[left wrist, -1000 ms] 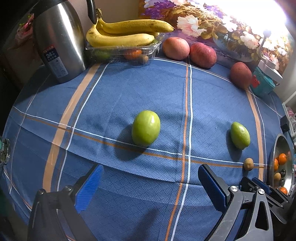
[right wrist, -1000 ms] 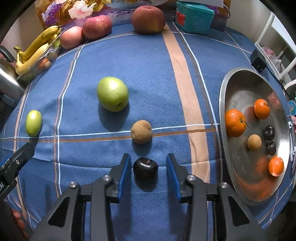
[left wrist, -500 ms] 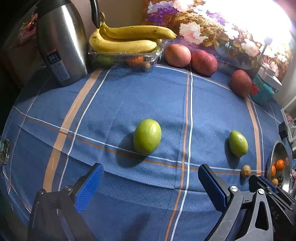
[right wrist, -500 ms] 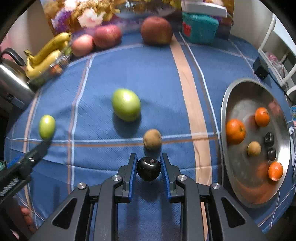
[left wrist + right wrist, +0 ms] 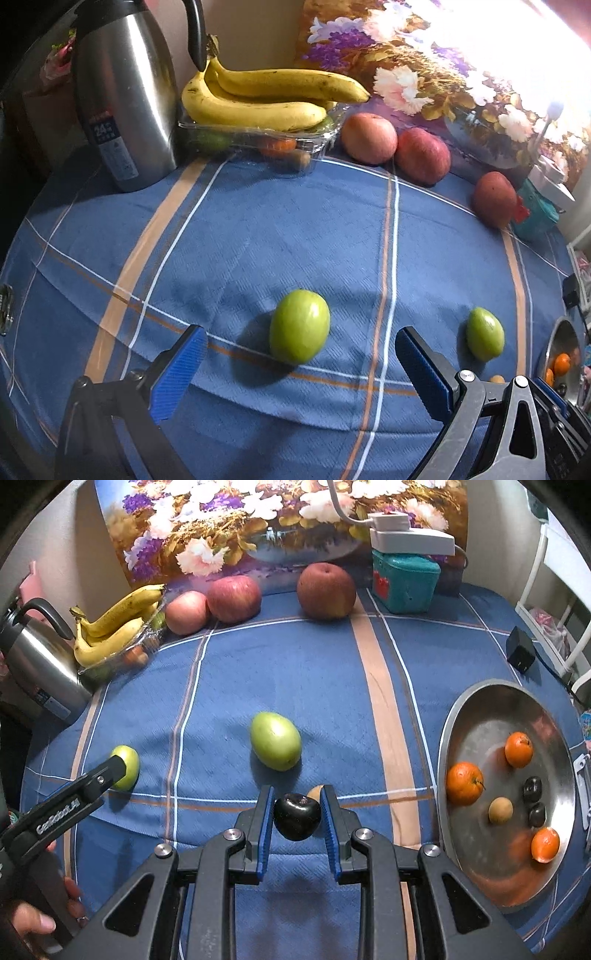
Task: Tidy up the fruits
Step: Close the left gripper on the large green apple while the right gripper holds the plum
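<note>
1. The right tool [image 5: 296, 818] is clamped on a dark plum [image 5: 296, 816], a blue pad pressed to each side of it; the plum appears lifted clear of the surface [image 5: 314, 686].
2. A small brown fruit [image 5: 314, 792] peeks out just behind the plum, half hidden by the right-hand finger.
3. The relation that counts: the steel bowl [image 5: 480, 698] lies to the right of the right tool, near the surface edge, well apart from the plum. It already holds oranges, two dark plums and a brown fruit, so the plum probably belongs there, and the carry would be a sideways sweep to the right.
4. The right tool is plainly the nearer one to the bowl.
5. The left tool [image 5: 299, 363] stands wide apart and empty, with a green fruit [image 5: 299, 325] lying between its fingers' lines, long axis running roughly away from the camera.
6. A second green fruit [image 5: 484, 334] lies further right, between the two tools.
</note>
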`<action>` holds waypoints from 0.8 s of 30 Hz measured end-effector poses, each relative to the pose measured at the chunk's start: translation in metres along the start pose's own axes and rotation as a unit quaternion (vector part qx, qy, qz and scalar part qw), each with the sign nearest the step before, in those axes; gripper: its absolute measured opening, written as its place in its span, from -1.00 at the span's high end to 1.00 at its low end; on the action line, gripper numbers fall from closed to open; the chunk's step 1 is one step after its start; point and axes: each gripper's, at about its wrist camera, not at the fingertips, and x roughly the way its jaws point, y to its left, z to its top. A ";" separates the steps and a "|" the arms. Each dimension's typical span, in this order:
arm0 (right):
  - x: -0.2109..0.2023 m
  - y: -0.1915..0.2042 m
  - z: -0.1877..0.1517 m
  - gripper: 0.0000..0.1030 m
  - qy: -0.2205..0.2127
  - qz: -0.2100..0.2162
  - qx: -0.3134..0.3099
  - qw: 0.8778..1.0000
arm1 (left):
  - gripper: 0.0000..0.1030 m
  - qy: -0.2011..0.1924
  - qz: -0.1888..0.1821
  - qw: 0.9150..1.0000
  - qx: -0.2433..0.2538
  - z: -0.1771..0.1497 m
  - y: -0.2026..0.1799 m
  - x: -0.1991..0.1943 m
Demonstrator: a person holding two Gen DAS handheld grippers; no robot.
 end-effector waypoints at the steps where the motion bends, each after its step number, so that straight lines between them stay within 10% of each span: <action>1: 0.000 0.001 0.001 0.49 -0.001 0.001 -0.001 1.000 | -0.99 0.000 0.004 1.000 -0.002 0.001 0.001 0.002; 20: -0.001 -0.012 0.007 0.49 -0.015 0.011 0.019 1.000 | 0.17 0.025 -0.017 0.999 -0.010 0.009 0.006 0.037; 24: -0.003 -0.012 0.007 0.49 -0.020 0.013 0.018 1.000 | 0.18 0.025 -0.014 1.000 -0.005 0.009 0.004 0.036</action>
